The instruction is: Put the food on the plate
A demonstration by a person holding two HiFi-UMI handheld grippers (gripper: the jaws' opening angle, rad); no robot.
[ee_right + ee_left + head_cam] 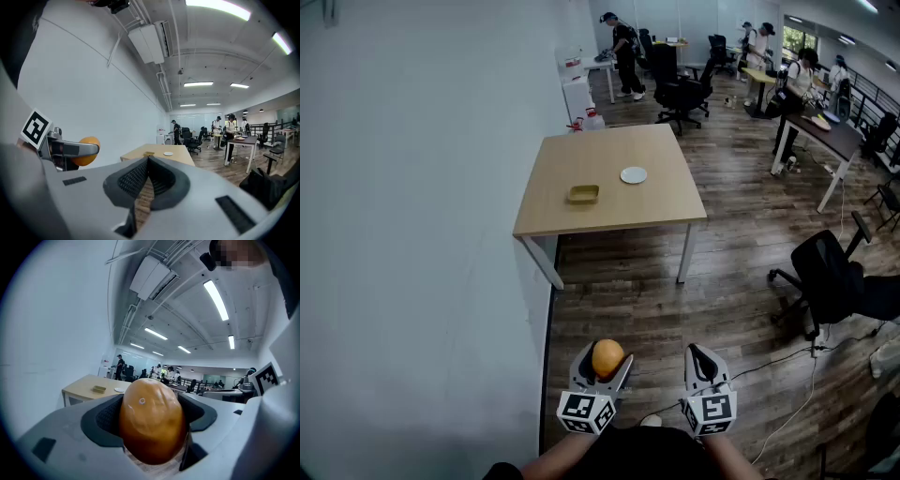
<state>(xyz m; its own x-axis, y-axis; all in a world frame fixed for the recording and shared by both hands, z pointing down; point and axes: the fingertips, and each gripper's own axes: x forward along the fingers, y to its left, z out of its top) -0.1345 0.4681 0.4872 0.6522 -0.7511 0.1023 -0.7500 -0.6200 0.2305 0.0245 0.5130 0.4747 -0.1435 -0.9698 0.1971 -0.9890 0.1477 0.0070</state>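
holding the orange food [151, 423] clamped between the wide-set jaws of the left gripper [608, 368], likely to carry it safe to the white plate [633, 175] lying well apart on the wooden table [581, 150] ahead, with the right gripper [147, 164] pinched together on nothing, as a spare

A black office chair [830, 281] stands on the wood floor [619, 300] beside the wooden table [619, 214].
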